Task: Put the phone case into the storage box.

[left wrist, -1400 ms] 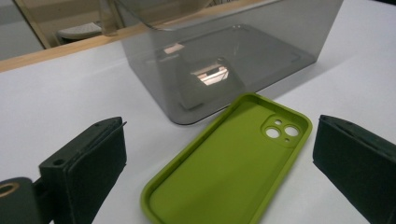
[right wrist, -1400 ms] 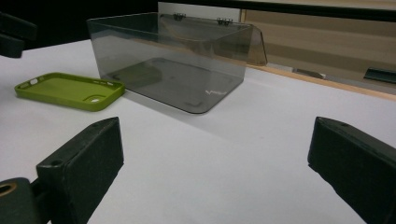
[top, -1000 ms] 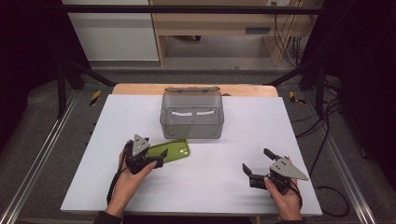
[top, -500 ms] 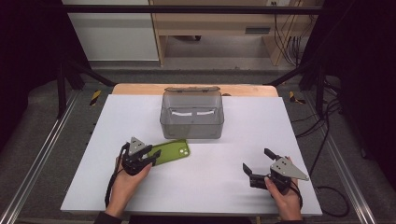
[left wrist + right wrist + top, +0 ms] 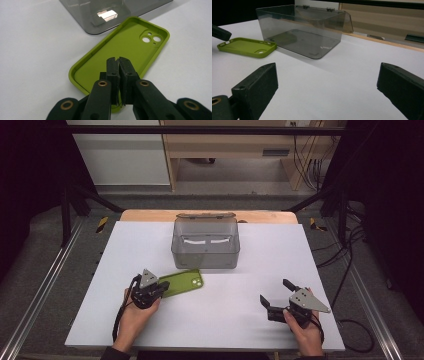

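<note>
A lime-green phone case lies hollow side up on the white table, just in front of the clear grey box. My left gripper sits at the case's left end. In the left gripper view its jaws have just been closing and now stand together on the near rim of the phone case, which still rests flat. My right gripper is open near the front right of the table, with nothing between its fingers. The phone case lies far to its left.
The box is empty, with its lid hinged back behind it. The white table top ends in a wooden strip at the far edge. Metal frame rails run along both sides, and cables hang at the right.
The left gripper's jaws went from wide open to closed at the case's end, and the hand shifted slightly back. The case and the right gripper stayed in place.
</note>
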The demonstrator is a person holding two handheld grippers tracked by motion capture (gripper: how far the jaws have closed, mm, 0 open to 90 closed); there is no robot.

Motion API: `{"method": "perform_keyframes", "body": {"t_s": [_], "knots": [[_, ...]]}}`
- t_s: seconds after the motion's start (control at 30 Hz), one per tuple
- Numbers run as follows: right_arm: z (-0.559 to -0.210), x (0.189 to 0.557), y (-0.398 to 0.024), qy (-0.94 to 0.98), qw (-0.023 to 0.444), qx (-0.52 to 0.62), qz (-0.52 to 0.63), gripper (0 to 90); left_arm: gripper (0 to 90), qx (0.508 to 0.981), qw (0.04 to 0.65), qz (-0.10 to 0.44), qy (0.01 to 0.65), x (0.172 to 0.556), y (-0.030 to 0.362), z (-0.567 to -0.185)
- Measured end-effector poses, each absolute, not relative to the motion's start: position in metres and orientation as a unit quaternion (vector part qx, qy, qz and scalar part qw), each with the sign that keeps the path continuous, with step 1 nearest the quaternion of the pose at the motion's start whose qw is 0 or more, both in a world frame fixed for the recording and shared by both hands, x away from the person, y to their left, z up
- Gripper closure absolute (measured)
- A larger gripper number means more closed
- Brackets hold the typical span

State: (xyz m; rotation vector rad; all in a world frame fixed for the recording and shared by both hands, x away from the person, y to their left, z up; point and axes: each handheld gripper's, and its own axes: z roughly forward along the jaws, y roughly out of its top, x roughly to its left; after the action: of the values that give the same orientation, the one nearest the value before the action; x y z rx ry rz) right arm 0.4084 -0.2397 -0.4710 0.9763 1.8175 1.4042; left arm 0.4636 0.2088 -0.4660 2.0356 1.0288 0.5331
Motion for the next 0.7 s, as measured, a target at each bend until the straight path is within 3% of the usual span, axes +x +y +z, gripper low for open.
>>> {"method": "perform_keyframes", "body": {"t_s": [0.7], "knots": [[-0.471, 0.409, -0.24, 0.69, 0.315, 0.373, 0.534, 3.5, 90.0, 0.818, 0.359, 0.189, 0.409, 0.465, 0.21, -0.477]]}}
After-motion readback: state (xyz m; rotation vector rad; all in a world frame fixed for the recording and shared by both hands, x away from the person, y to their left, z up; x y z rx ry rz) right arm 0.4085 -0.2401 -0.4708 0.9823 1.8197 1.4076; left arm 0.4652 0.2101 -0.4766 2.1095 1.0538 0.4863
